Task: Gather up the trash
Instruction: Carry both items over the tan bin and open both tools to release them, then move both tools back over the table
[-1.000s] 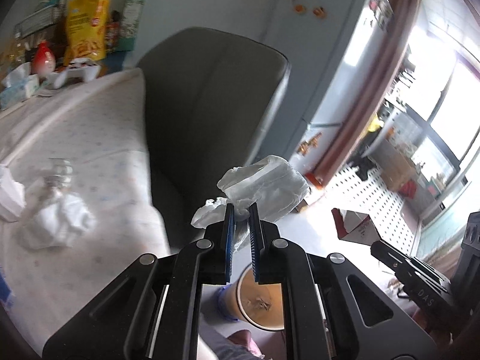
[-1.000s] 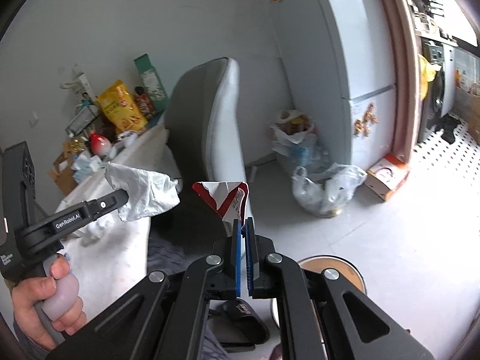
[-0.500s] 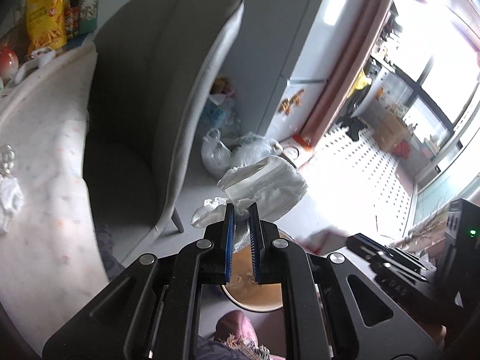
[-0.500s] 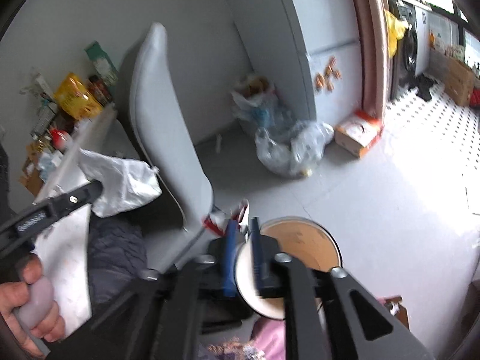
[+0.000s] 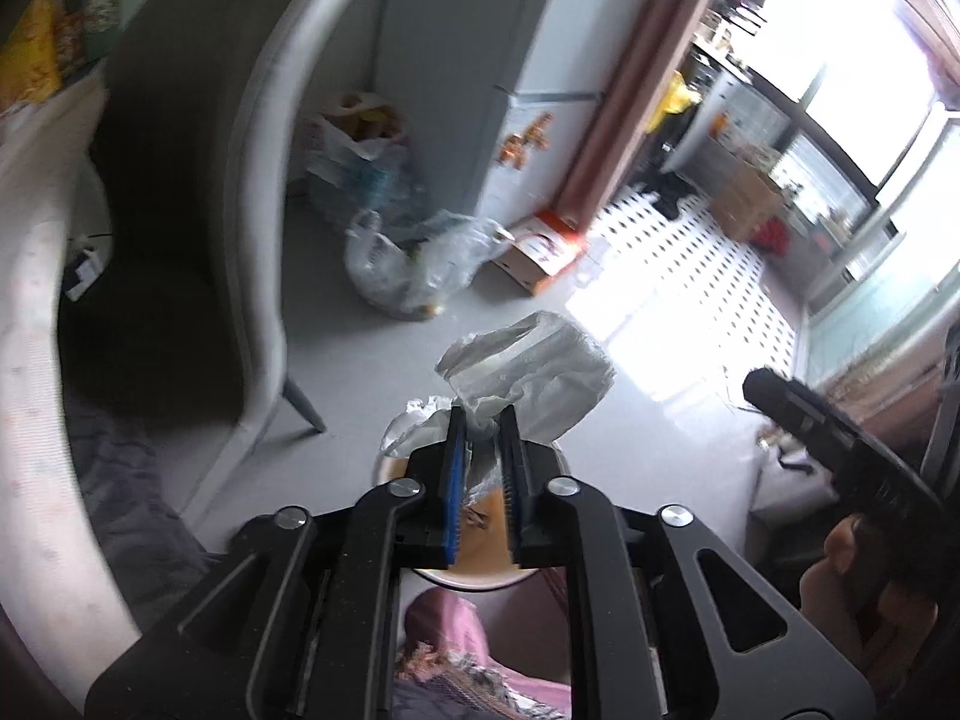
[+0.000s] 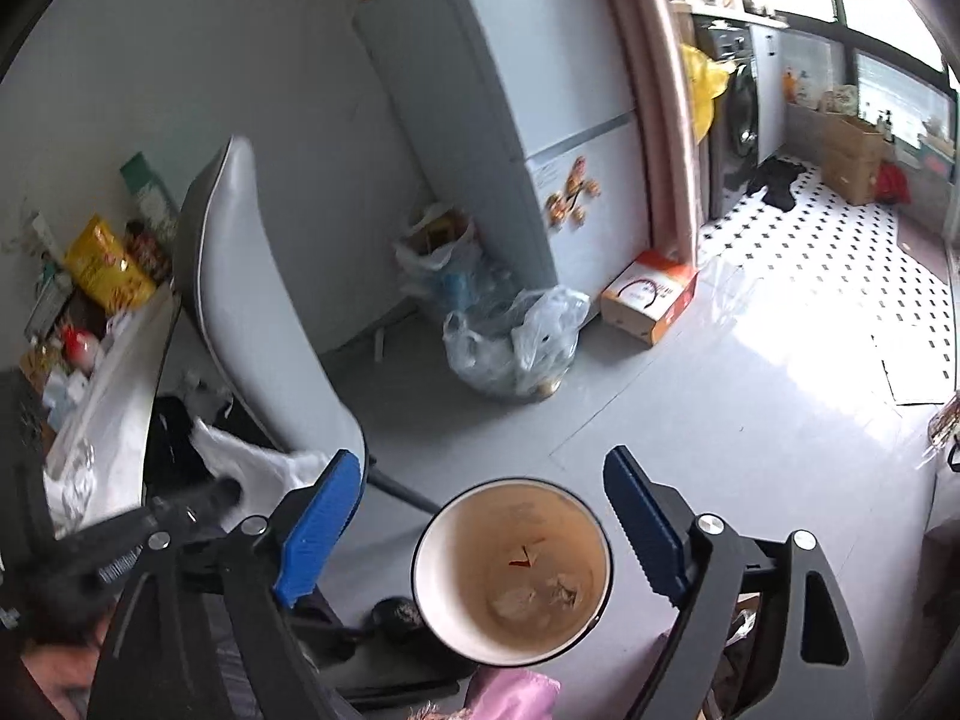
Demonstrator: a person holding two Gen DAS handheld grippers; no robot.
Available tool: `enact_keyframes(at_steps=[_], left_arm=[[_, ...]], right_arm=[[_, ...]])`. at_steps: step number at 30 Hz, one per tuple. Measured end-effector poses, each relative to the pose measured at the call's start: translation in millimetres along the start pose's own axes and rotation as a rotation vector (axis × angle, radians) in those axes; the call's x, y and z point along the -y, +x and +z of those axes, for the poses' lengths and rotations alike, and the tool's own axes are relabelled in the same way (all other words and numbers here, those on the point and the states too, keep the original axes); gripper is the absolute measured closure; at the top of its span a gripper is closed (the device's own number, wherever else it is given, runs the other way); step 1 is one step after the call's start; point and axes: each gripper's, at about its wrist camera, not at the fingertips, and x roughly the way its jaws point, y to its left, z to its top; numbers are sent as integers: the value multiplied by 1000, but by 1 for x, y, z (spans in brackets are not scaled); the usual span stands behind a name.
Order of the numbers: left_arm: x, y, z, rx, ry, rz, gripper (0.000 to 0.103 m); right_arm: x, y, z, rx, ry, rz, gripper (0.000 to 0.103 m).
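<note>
Floor bin [image 6: 511, 570] holds scraps; left claw [image 5: 482, 420] grips wrapper [image 5: 528, 378].

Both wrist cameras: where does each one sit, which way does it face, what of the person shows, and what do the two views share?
Left wrist: on the left gripper, facing down toward the floor; its fingers pinch a white plastic wrapper above the bin; the right gripper and the hand holding it show at right.
Right wrist: on the right gripper, jaws wide apart, looking straight down into the bin; the left gripper shows at lower left.
Shared: bin, grey chair, clear plastic bag, orange box.
</note>
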Motion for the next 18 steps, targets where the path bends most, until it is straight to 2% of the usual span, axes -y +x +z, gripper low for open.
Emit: enact_keyframes(at_steps=[1, 2, 3, 4, 8, 12, 18], left_arm=[[2, 1, 0, -3, -2, -14, 62], [3, 1, 1, 3, -8, -21, 35], [2, -1, 1, 19, -17, -23, 28], [1, -6, 2, 40, -29, -24, 28], [-11, -17, 3, 46, -67, 3, 23], [-24, -53, 8, 117, -98, 4, 8], [-48, -105, 11, 220, -106, 86, 6]], right_arm=[[3, -3, 2, 13, 4, -7, 19], [5, -6, 4, 23, 8, -12, 19], [6, -7, 5, 27, 11, -14, 19], [8, -8, 6, 32, 17, -15, 19], [5, -12, 2, 32, 20, -10, 19], [-6, -10, 0, 21, 15, 13, 17], [-34, -12, -2, 29, -26, 53, 8]])
